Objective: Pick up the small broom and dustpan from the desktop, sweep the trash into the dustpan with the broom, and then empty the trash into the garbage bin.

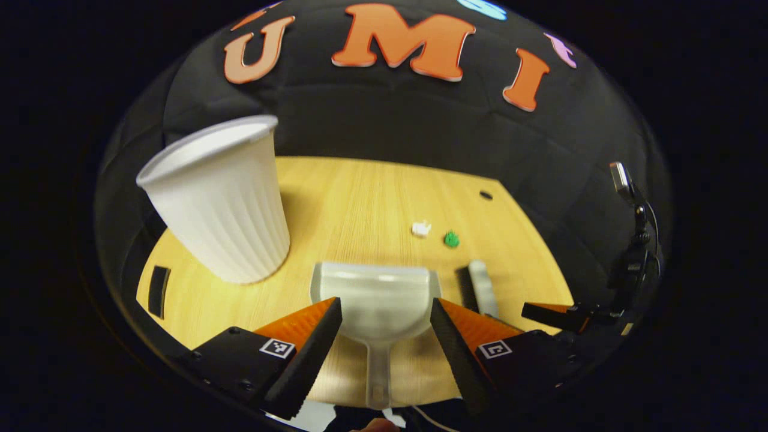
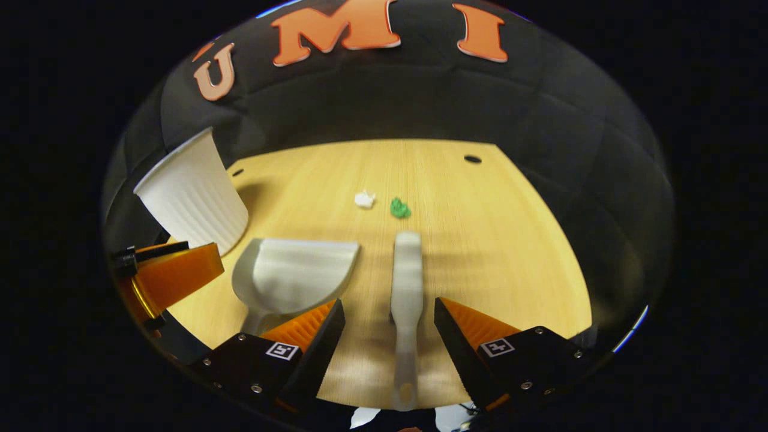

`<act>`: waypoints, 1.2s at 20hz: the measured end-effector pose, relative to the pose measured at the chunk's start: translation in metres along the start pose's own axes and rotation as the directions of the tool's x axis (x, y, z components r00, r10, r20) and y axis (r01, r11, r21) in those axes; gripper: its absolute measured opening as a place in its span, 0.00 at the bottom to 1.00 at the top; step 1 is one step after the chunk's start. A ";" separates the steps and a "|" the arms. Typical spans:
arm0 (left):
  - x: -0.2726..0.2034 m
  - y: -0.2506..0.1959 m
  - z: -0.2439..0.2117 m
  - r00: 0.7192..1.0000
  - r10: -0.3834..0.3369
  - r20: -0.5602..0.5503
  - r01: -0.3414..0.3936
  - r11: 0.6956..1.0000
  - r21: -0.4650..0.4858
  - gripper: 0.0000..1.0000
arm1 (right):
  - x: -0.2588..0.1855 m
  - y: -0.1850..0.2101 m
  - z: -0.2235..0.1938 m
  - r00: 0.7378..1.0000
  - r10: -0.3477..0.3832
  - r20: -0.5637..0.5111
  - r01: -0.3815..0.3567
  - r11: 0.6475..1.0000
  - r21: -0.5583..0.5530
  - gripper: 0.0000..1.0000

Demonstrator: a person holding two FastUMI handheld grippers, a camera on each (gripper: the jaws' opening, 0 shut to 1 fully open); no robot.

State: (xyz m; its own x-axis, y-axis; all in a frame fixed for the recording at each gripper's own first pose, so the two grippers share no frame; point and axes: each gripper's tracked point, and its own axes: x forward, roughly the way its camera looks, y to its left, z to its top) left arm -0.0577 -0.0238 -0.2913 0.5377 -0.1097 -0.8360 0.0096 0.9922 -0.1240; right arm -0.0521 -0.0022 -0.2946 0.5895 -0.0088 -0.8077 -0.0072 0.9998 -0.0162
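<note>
A pale dustpan (image 1: 377,300) lies flat on the wooden desk, its handle running toward me between the open fingers of my left gripper (image 1: 387,318). In the right gripper view a pale small broom (image 2: 406,282) lies lengthwise on the desk, its handle between the open fingers of my right gripper (image 2: 390,318). The dustpan (image 2: 291,276) sits just left of the broom there. Two bits of trash, a white scrap (image 1: 421,228) and a green scrap (image 1: 451,239), rest beyond both tools; the same white scrap (image 2: 365,199) and green scrap (image 2: 399,208) lie past the broom's head. Nothing is gripped.
A tall white ribbed bin (image 1: 222,198) stands at the desk's left, close to the dustpan; that bin (image 2: 192,192) also shows in the right gripper view. The other gripper (image 1: 564,315) shows at the right edge of the left gripper view. A small hole (image 2: 472,159) marks the desk's far side.
</note>
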 end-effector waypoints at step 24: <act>0.071 0.002 -0.096 0.814 0.009 -0.581 -0.025 1.000 -0.018 0.36 | 0.069 -0.014 -0.034 0.957 -0.052 -0.284 0.037 0.998 -0.058 0.33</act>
State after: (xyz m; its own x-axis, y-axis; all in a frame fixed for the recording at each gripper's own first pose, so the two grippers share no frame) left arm -0.1005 -0.0349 -0.4025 -0.0516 -0.1139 -0.9921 -0.0191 0.9934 -0.1131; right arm -0.0386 -0.0173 -0.3697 0.3352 -0.0652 -0.9399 -0.0319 0.9962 -0.0805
